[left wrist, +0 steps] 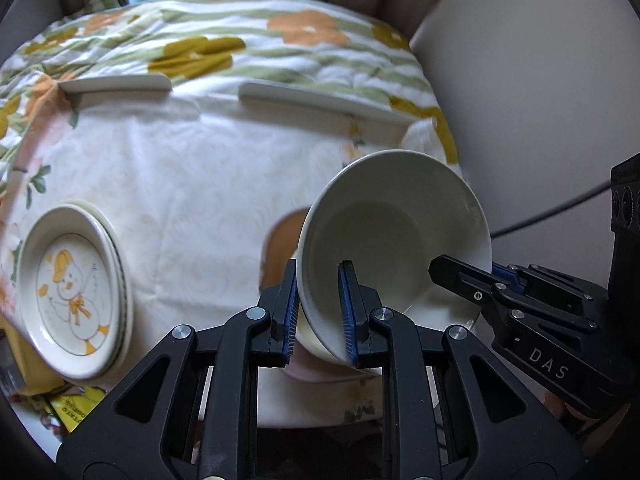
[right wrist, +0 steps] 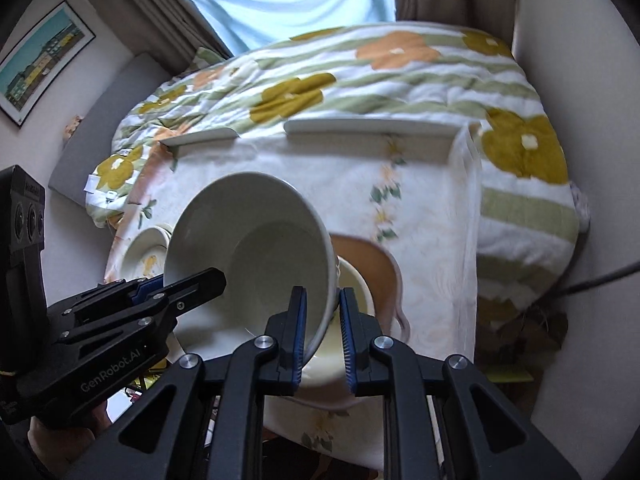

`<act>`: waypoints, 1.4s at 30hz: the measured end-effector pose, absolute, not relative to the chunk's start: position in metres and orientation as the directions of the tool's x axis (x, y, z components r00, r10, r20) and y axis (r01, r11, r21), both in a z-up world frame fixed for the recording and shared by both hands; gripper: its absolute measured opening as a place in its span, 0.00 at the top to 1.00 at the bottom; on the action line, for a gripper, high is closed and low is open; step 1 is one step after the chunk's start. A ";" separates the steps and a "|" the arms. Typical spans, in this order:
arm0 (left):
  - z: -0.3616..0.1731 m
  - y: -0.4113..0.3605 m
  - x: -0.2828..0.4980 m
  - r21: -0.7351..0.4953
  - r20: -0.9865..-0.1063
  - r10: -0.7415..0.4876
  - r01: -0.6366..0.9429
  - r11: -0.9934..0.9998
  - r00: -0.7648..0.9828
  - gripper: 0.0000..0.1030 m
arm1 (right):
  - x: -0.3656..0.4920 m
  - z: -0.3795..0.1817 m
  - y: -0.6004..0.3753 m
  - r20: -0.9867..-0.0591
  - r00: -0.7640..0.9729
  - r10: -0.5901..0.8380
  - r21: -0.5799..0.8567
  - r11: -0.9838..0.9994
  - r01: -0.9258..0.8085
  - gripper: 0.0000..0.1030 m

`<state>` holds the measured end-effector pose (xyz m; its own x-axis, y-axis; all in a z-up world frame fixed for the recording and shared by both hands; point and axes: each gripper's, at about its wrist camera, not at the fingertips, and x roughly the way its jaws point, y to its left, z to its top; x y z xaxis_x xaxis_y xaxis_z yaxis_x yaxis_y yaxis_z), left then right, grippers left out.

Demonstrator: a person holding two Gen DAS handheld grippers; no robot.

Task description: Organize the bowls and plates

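The white bowl (left wrist: 394, 236) is up off the tabletop (left wrist: 192, 208), tipped on its side near the right edge, mouth toward the cameras; both claws have it, the left claw (left wrist: 319, 312) clamped on the rim at one side, the right claw (right wrist: 323, 332) pinching the rim at the other, one finger inside the bowl and one outside on each; it hangs just over another pale bowl (right wrist: 356, 284) and a brown dish (right wrist: 370, 268) beneath; I'd say we're mid-carry, about to nest it; next it wants levelling out and easing down square, or the rim will clip; from the left wrist you get the duck-printed plates (left wrist: 74, 292) stacked by the left edge in full; the right wrist shows them barely, yet gives the lower bowl and dish far better.
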<state>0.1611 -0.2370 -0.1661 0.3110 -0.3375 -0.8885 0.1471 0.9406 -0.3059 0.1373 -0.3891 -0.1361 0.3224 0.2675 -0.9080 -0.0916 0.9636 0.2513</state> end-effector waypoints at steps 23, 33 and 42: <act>-0.209 -0.264 0.171 -0.121 -0.950 -0.191 0.274 0.954 0.247 0.84 | 0.122 -0.184 -0.390 -0.947 0.259 0.189 0.182 0.982 -0.050 0.85; -0.212 -0.272 0.171 -0.044 -0.957 -0.128 0.306 0.951 0.262 0.84 | 0.123 -0.184 -0.391 -0.948 0.259 0.185 0.179 0.983 -0.045 0.85; -0.211 -0.277 0.167 0.001 -0.952 -0.097 0.320 0.947 0.289 0.84 | 0.122 -0.183 -0.390 -0.948 0.257 0.189 0.186 0.982 -0.038 0.85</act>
<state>0.1672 -0.2765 -0.2109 0.2891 -0.0970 -0.9524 0.3203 0.9473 0.0008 0.1220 -0.3896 -0.1832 0.2566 0.1894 -0.9478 -0.0377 0.9818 0.1860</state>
